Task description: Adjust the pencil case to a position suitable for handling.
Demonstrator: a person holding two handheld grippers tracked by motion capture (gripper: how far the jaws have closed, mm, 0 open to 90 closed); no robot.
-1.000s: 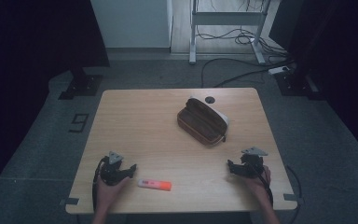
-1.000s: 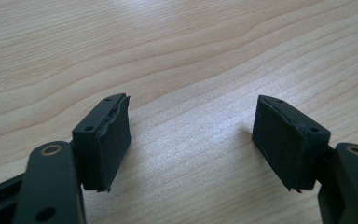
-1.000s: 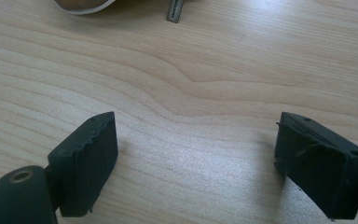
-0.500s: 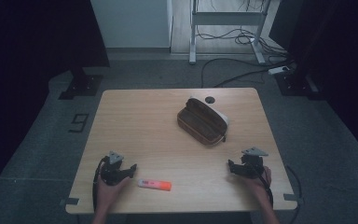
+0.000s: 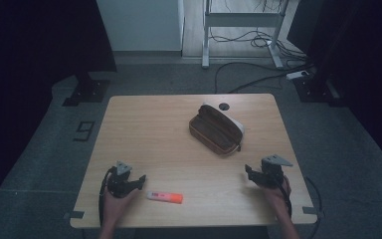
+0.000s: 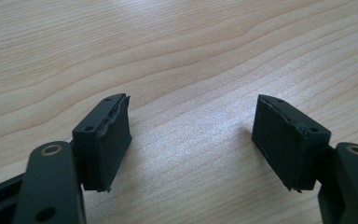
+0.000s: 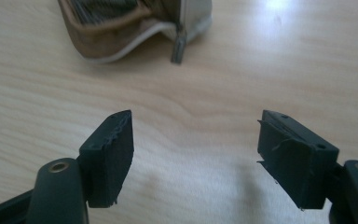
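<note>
Flanking both grippers: marker (image 5: 164, 197), pouch (image 5: 216, 130).

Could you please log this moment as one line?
left tool: open, empty | right tool: open, empty, jaws just closing slightly | marker: on table | pouch: unzipped

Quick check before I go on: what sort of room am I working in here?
Probably a lab or office workroom, dimly lit: a plain wooden table on grey carpet, loose cables trailing across the floor, and a metal desk frame against the far wall.
</note>
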